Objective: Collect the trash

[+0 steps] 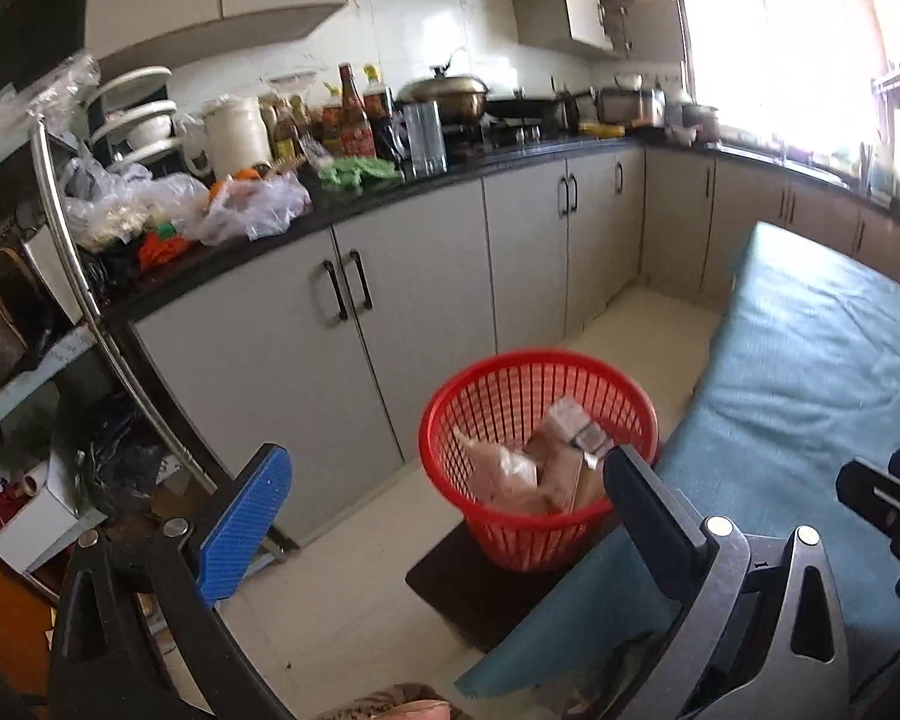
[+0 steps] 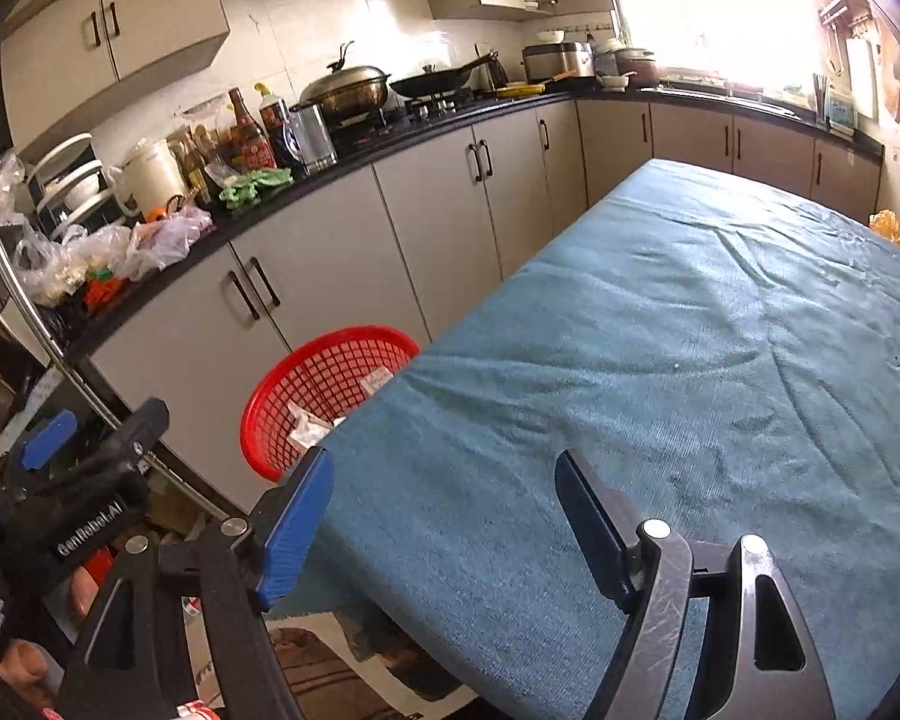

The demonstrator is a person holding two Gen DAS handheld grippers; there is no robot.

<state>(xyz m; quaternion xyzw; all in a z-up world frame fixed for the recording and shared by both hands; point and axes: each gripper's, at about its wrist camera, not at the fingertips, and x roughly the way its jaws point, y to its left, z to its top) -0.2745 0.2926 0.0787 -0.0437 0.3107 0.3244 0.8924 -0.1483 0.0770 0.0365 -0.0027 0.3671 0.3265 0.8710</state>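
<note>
Teal-clothed tabletop [image 2: 690,330] fills the kitchen floor beside grey cabinets [image 1: 354,312] | red basket [image 1: 534,456] stands on the floor at the tabletop's corner, holding paper and plastic trash [image 1: 546,462] | left gripper [image 1: 444,516] above it, fingers released, empty | right gripper [image 2: 444,522] over the cloth, fingers spread, empty

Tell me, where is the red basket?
The red basket sits on the floor in both views, between the grey cabinets and the table's blue cloth.
</note>
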